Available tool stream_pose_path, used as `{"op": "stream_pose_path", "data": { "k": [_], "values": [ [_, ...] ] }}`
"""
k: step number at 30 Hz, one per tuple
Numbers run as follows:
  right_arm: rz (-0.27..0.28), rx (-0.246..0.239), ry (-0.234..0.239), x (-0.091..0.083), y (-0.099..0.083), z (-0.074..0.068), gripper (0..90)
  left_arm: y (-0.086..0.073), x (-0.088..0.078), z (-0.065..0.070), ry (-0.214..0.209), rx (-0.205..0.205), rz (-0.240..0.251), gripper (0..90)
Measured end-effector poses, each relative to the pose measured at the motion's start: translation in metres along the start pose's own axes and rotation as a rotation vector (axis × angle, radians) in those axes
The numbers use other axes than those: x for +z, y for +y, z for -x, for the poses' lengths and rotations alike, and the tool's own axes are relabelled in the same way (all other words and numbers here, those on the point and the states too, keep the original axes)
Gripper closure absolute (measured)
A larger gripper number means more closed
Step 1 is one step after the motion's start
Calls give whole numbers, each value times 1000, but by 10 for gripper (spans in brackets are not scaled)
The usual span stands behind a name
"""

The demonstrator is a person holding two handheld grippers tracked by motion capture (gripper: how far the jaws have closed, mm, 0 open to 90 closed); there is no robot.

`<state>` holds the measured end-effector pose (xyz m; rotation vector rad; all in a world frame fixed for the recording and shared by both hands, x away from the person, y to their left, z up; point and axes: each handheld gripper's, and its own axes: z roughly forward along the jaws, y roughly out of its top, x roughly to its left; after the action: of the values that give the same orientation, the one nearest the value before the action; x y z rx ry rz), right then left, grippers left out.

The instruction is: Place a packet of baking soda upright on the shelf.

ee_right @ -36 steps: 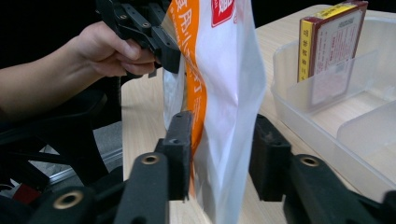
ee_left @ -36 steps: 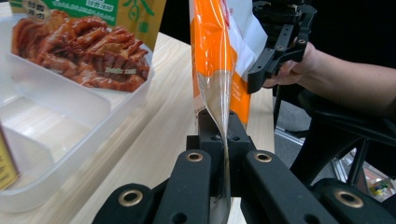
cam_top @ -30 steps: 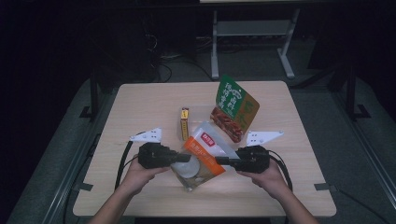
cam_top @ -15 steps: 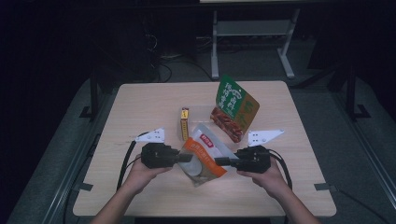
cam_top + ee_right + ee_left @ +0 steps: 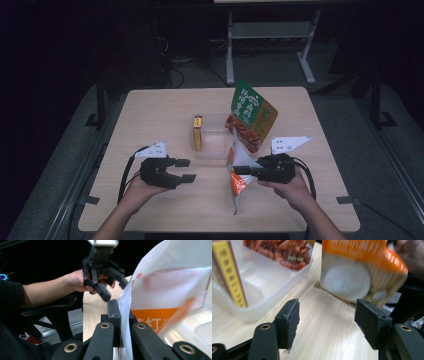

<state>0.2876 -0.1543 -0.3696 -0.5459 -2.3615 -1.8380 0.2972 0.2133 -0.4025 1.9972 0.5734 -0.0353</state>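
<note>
Wood table (image 5: 165,105): orange pouch (image 5: 239,182) pinched in R hand-held gripper (image 5: 238,169); L hand-held gripper (image 5: 186,170) just opened, empty, beside pouch.

Both forearms come in from six o'clock. The left gripper (image 5: 184,170) sits low at about eight o'clock, pointing toward three; its jaws have just been opening and stand apart with nothing between them. The right gripper (image 5: 241,169), at four o'clock, points toward nine, jaws clamped together
</note>
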Motion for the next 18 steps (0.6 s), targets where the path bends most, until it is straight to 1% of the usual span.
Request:
{"op": "stream_pose_path", "data": {
  "k": [2, 3, 5, 7, 8, 9, 13, 14, 18],
  "values": [
    [-3, -16, -11, -1, 4, 1, 900, -7, -1, -1, 2, -11, -4, 330],
    [-11, -27, -24, -1, 7, 1, 900, -10, -2, -1, 6, -19, -6, 319],
    [-22, -47, -42, 1, 12, 3, 900, -14, -2, -1, 0, -36, -3, 303],
    [-28, -52, -54, 3, 17, 5, 900, -17, -1, -2, 9, -29, -16, 297],
    [-34, -60, -62, 4, 20, 7, 900, -17, -1, -3, 17, -15, -28, 289],
    [-37, -67, -66, 5, 24, 9, 900, -18, -1, -3, 21, -18, -27, 284],
    [-50, -77, -71, 10, 36, 13, 900, -19, 1, -6, 33, -1, -46, 272],
    [-55, -92, -77, 10, 39, 14, 900, -20, 2, -6, 33, -5, -51, 271],
    [-61, -112, -92, 13, 52, 18, 900, -21, 3, -7, 34, 2, -50, 267]
  ]
}}
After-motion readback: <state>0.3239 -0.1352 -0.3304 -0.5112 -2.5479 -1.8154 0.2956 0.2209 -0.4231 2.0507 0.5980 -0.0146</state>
